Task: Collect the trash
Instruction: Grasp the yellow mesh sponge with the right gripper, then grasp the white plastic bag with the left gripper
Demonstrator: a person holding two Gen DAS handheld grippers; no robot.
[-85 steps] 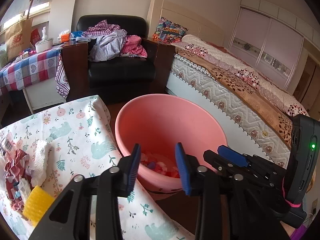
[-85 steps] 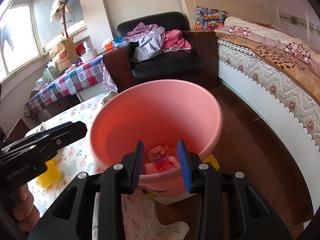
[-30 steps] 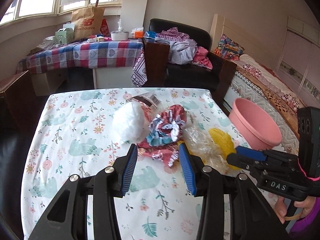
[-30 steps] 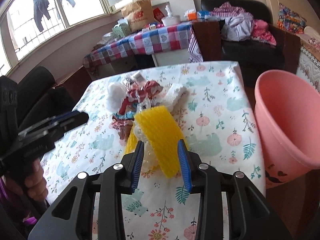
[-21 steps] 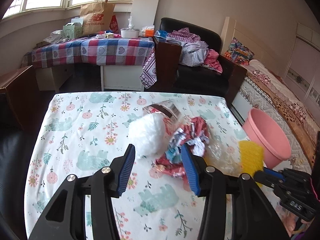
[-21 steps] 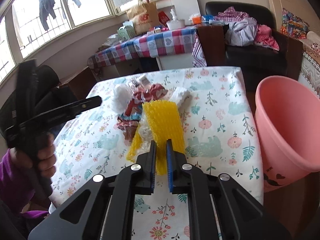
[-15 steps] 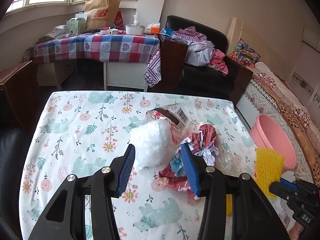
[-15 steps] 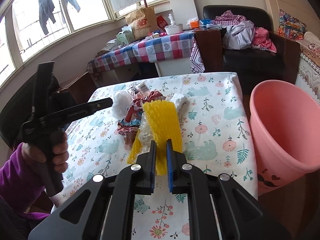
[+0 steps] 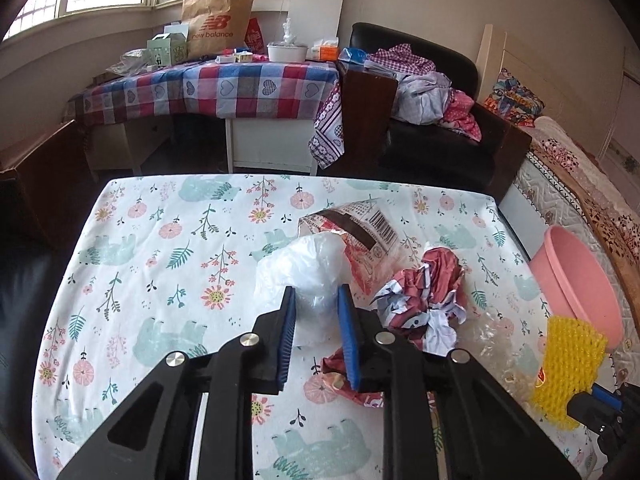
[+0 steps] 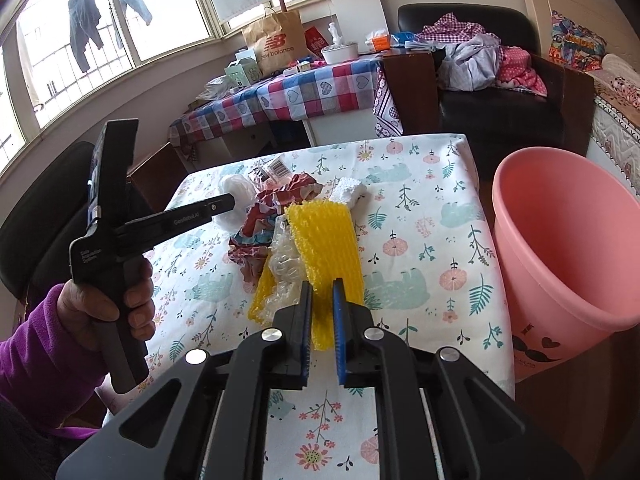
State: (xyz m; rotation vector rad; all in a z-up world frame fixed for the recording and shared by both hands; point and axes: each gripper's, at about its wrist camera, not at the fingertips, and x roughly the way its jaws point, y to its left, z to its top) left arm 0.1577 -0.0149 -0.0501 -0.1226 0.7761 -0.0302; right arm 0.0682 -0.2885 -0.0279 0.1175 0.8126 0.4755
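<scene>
Reading "new balance" on paper bag [image 9: 217, 24]

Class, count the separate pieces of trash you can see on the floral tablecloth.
6, though more may be hidden: white plastic bag, barcode wrapper, crumpled red paper, clear crinkled plastic, yellow foam net, white foam piece behind it.

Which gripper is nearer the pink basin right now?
Right. The right gripper, shut on the yellow foam net, sits just beside the pink basin. The left gripper, jaws closing around the white plastic bag, is farther across the table.
</scene>
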